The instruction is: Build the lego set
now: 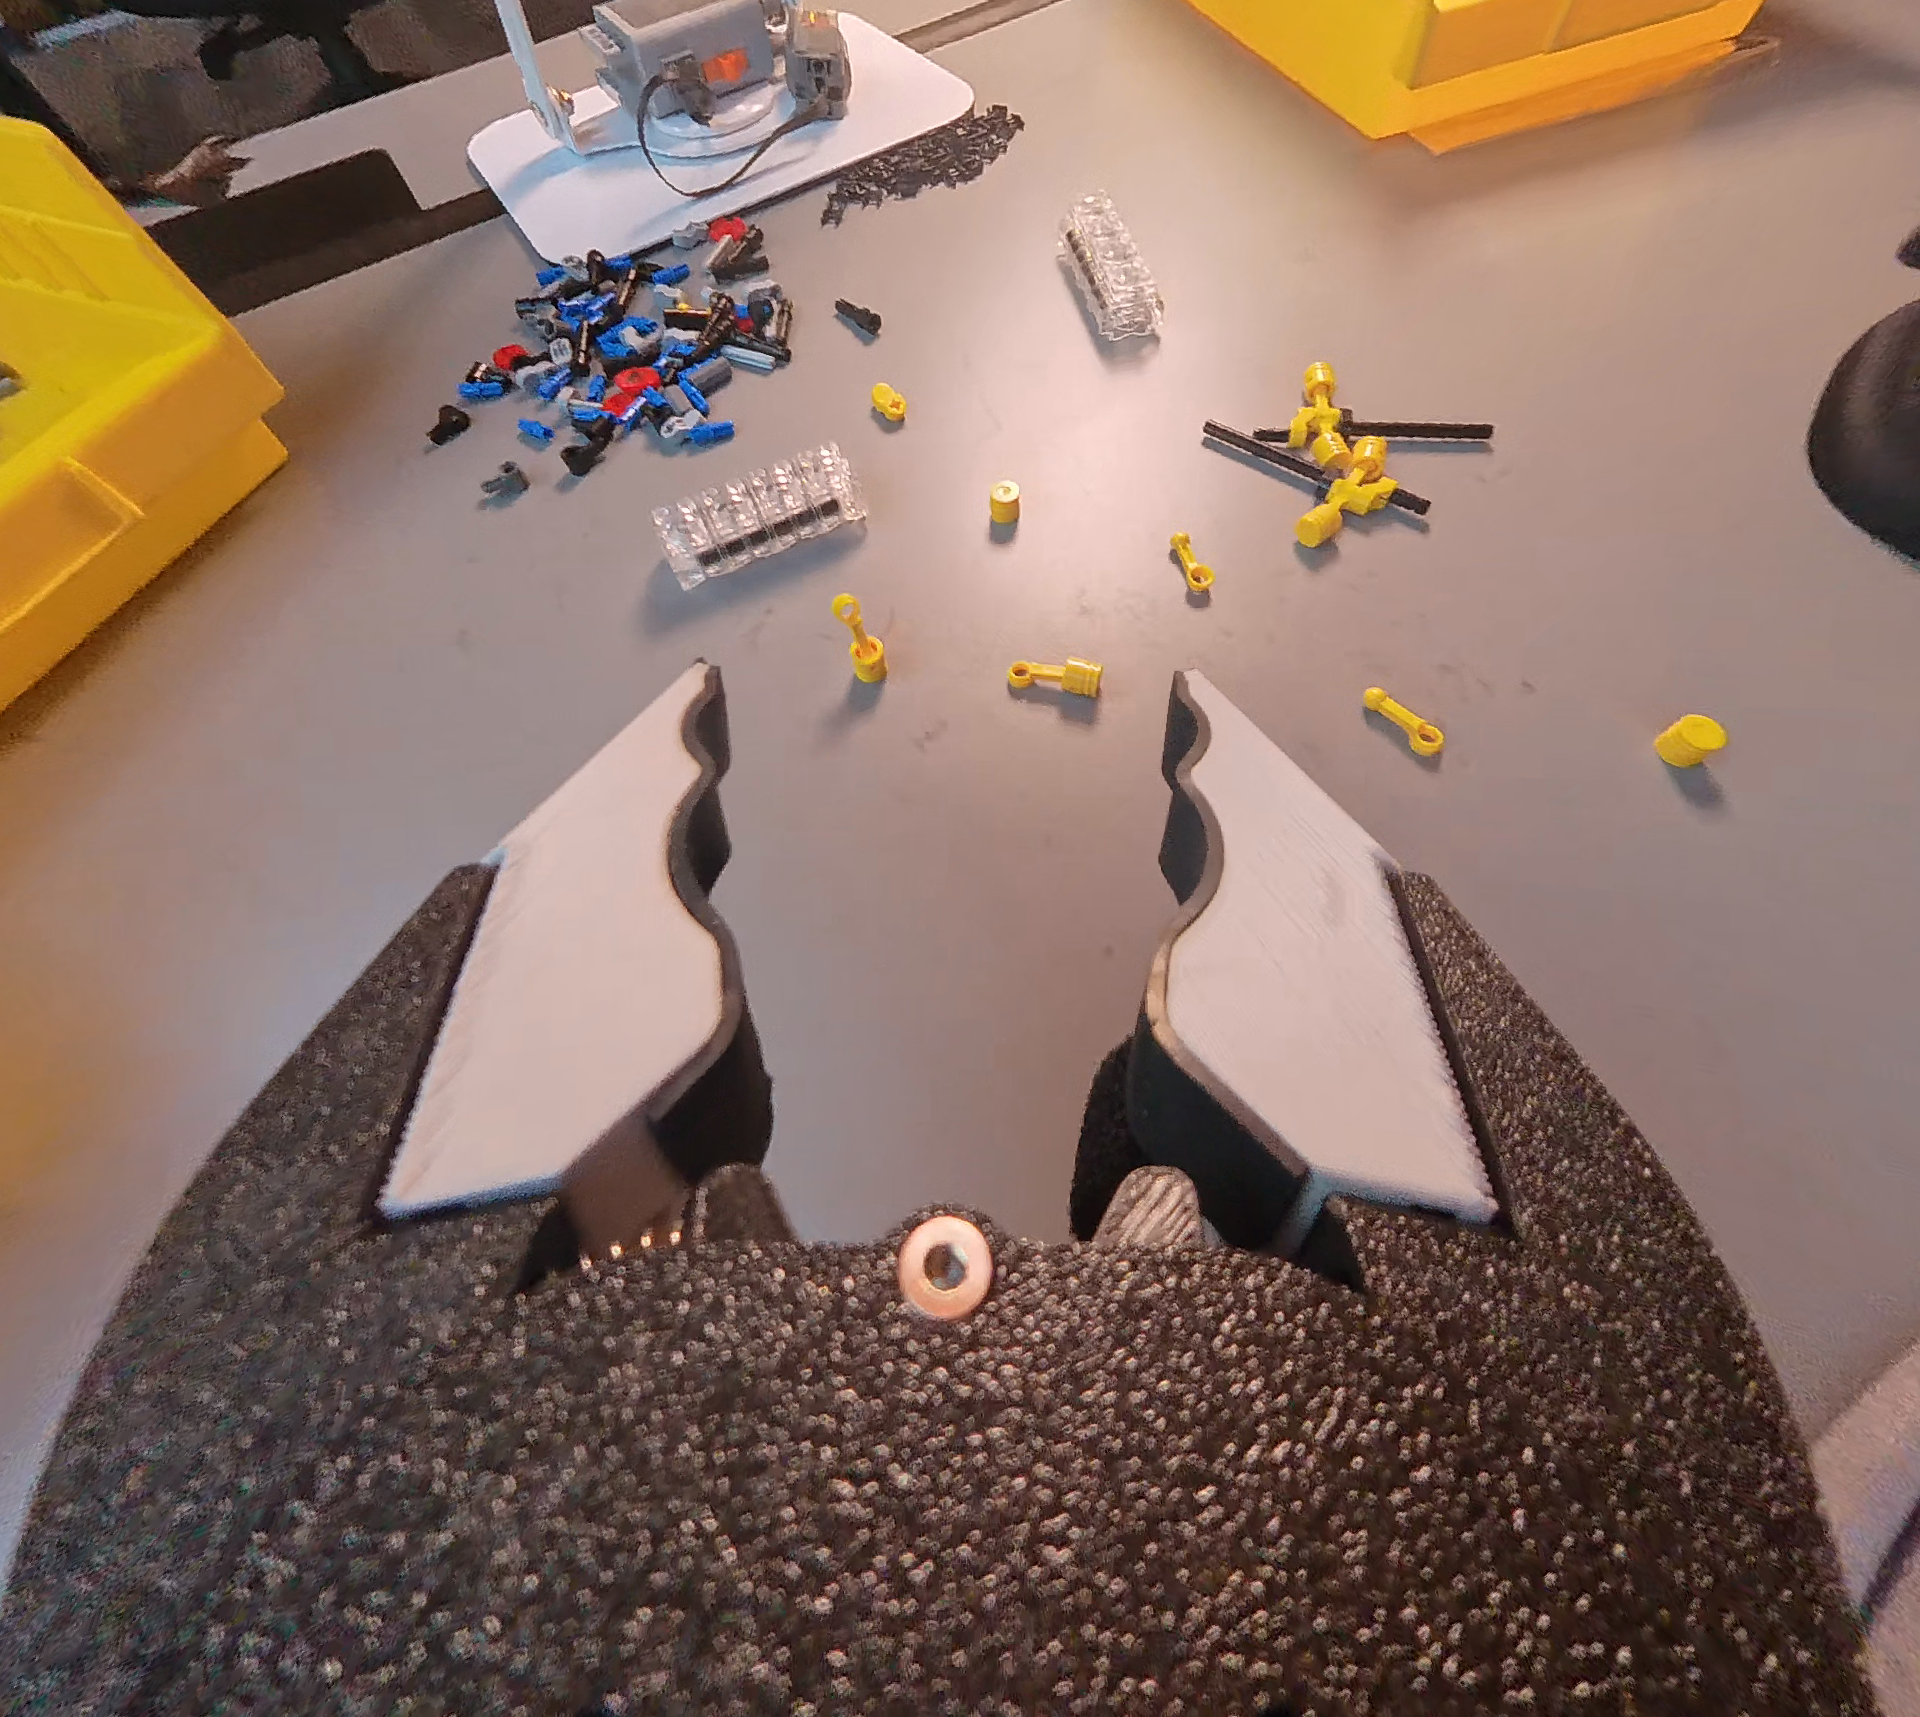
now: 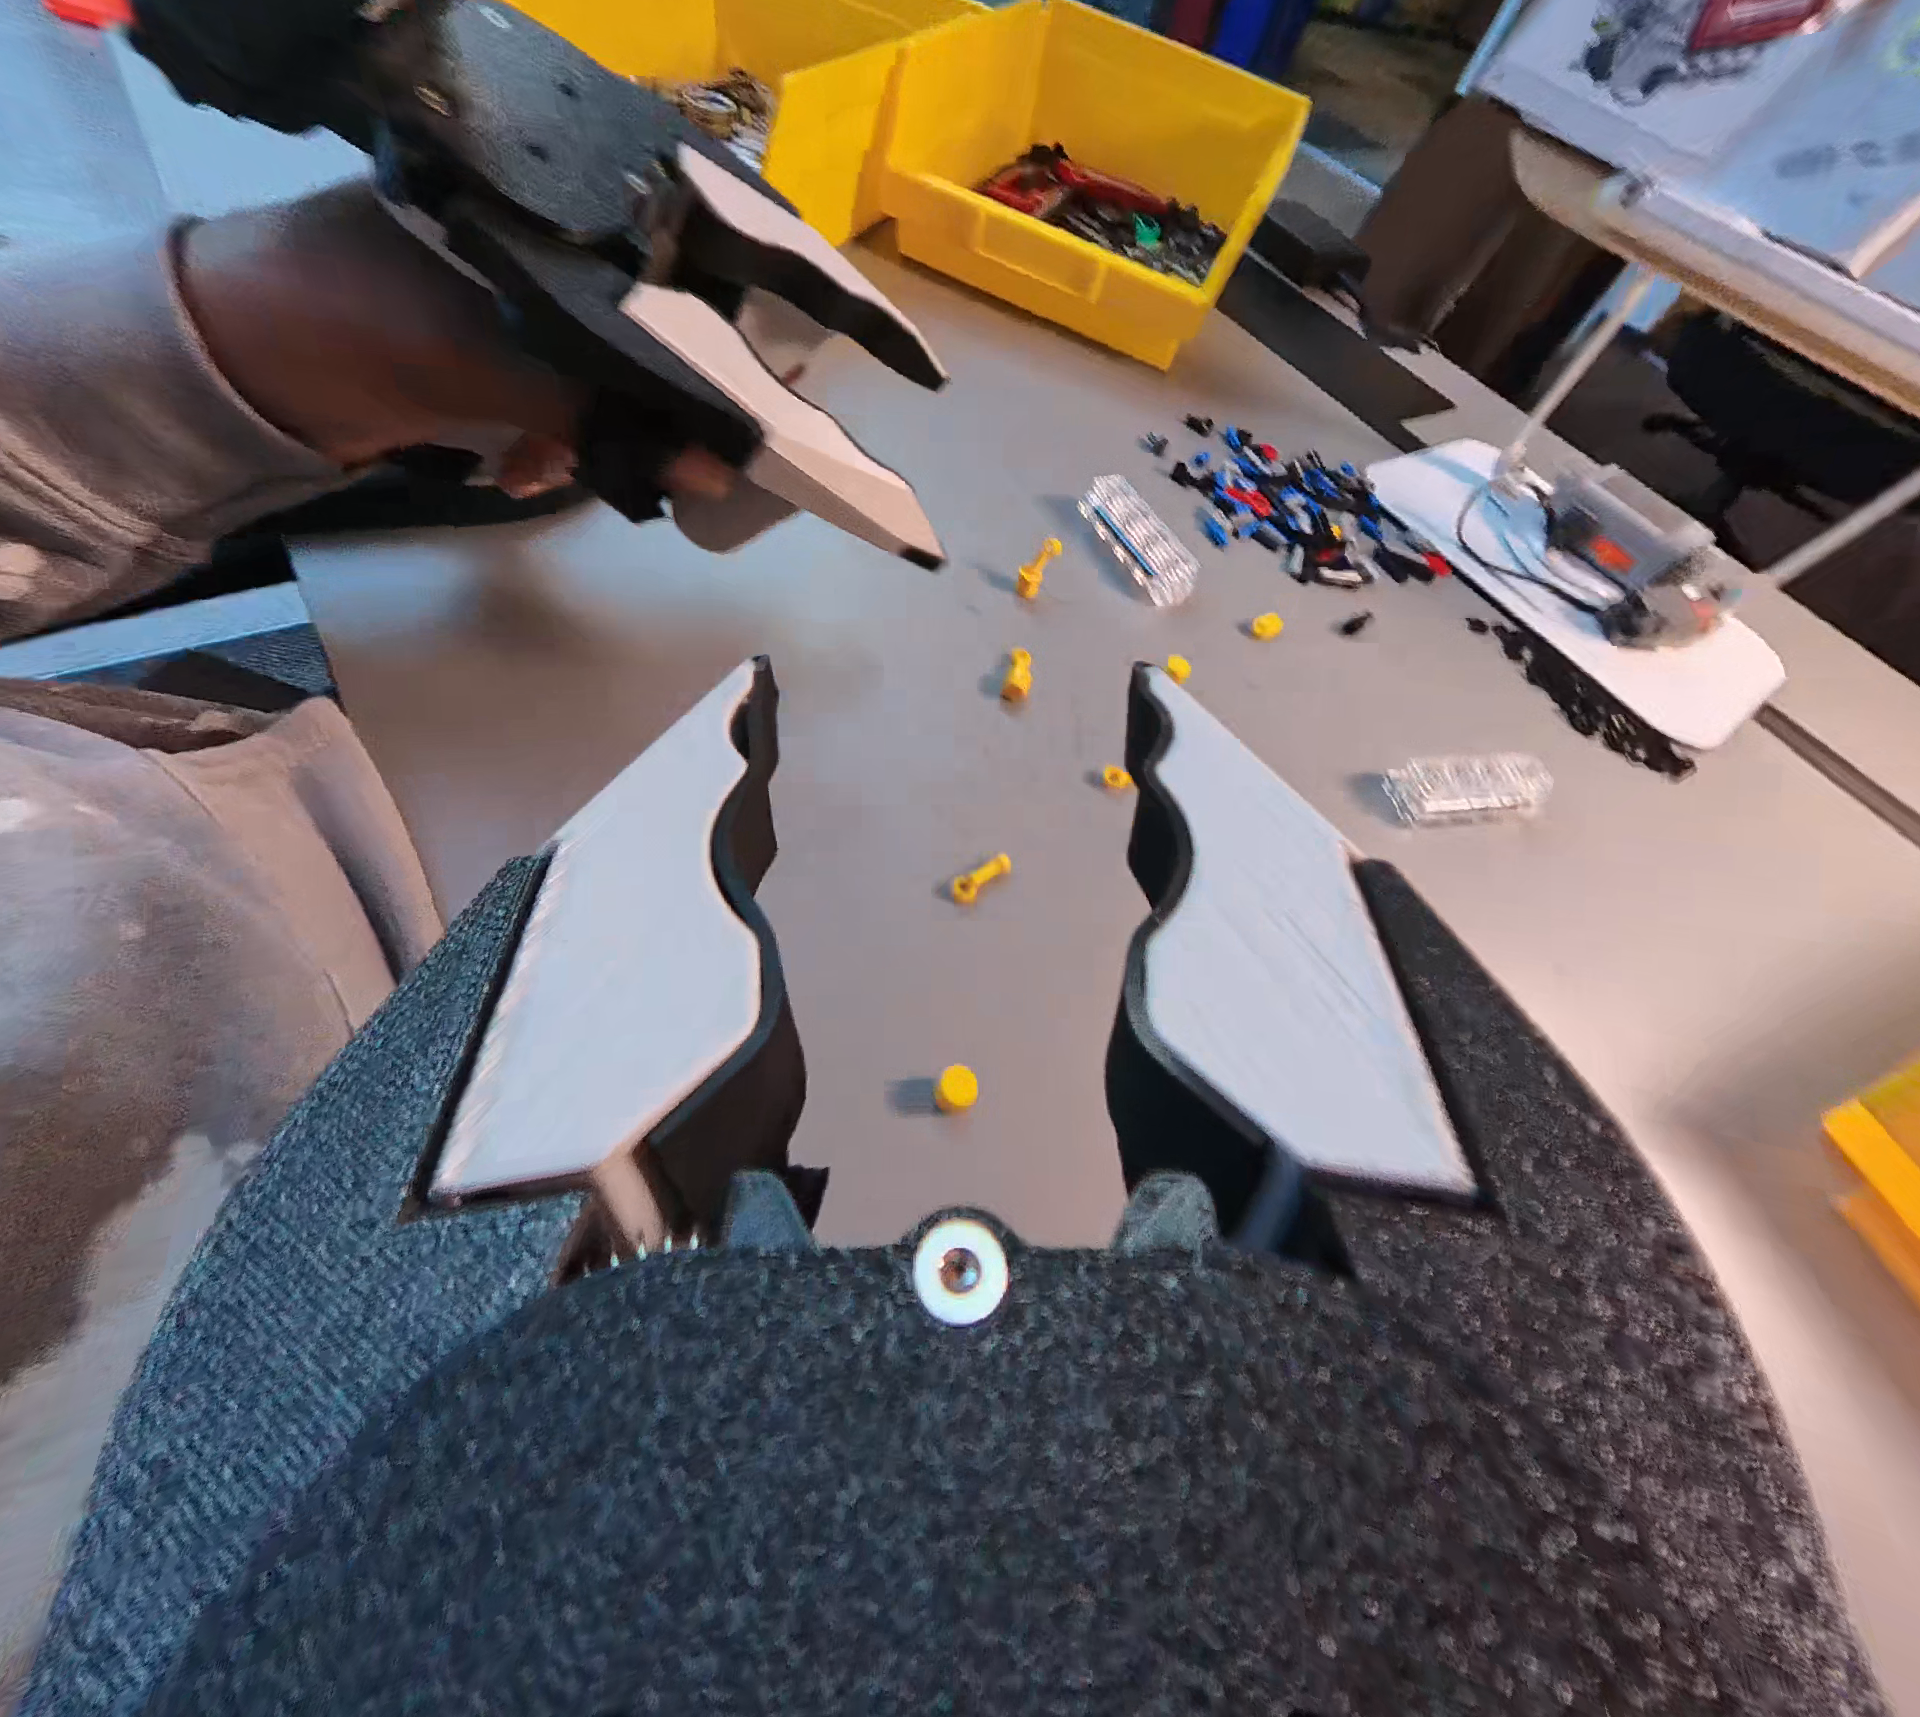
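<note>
The left gripper point(image 1: 945, 691) hangs above the grey tabletop point(image 1: 935, 940), fingers spread and empty. Nearest it, at twelve o'clock, lies a small yellow plastic piston with its rod point(image 1: 1058, 676); at eleven, a clear ribbed plastic block point(image 1: 758, 514). The right gripper point(image 2: 951, 680), jaws likewise apart and holding nothing, hovers over a short yellow plastic cylinder point(image 2: 955, 1087), with yellow plastic bins point(image 2: 1081, 150) at twelve o'clock.

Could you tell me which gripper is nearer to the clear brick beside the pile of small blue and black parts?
Left. The left gripper hovers open just short of the clear brick, with one yellow piece between them. The right gripper sits open farther back, over scattered yellow pieces.
</note>
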A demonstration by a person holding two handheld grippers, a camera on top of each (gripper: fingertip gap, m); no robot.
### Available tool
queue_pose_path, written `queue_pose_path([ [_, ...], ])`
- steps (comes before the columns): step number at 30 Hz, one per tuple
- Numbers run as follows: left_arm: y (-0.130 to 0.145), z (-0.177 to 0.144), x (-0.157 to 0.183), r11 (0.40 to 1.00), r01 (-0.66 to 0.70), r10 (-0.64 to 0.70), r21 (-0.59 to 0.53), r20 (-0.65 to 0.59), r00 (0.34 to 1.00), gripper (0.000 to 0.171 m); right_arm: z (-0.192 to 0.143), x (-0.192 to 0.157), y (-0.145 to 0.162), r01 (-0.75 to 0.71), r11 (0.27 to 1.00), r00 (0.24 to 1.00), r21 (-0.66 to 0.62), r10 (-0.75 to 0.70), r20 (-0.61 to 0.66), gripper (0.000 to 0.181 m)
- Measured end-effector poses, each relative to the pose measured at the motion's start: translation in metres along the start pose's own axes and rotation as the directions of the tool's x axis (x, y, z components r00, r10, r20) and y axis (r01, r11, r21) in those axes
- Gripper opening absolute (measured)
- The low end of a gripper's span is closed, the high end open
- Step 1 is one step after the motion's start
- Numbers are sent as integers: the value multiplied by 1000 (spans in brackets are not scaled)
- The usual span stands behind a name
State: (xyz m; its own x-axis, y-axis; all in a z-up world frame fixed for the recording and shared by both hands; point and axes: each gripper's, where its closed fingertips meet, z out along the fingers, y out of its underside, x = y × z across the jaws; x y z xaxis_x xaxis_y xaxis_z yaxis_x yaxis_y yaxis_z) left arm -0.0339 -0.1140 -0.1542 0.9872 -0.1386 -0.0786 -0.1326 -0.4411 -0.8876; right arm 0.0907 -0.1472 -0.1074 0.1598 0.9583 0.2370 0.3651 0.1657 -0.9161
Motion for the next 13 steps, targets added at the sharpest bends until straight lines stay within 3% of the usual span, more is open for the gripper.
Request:
queue_pose_path([
  [2, -1, 9, -6, 1000, -22, 22, -19, 39, 999, 72, 8, -19, -23, 14, 997, 996, 70, -20, 86, 52],
  [4, 4, 21, -16, 996, -62, 69, -71, 100, 993, 47, 11, -44, -55, -13, 984, 977, 177, -25, 212, 25],
  [6, 6, 31, -23, 990, -96, 111, -101, 155, 982, 20, 15, -66, -83, -37, 966, 953, 256, -43, 299, 15],
  [8, 5, 38, -26, 981, -142, 165, -129, 187, 968, 6, 24, -81, -100, -40, 959, 942, 279, -58, 331, 4],
  [13, -1, 47, -24, 957, -239, 275, -166, 243, 930, 0, 55, -93, -95, -48, 981, 942, 190, -19, 335, 0],
])
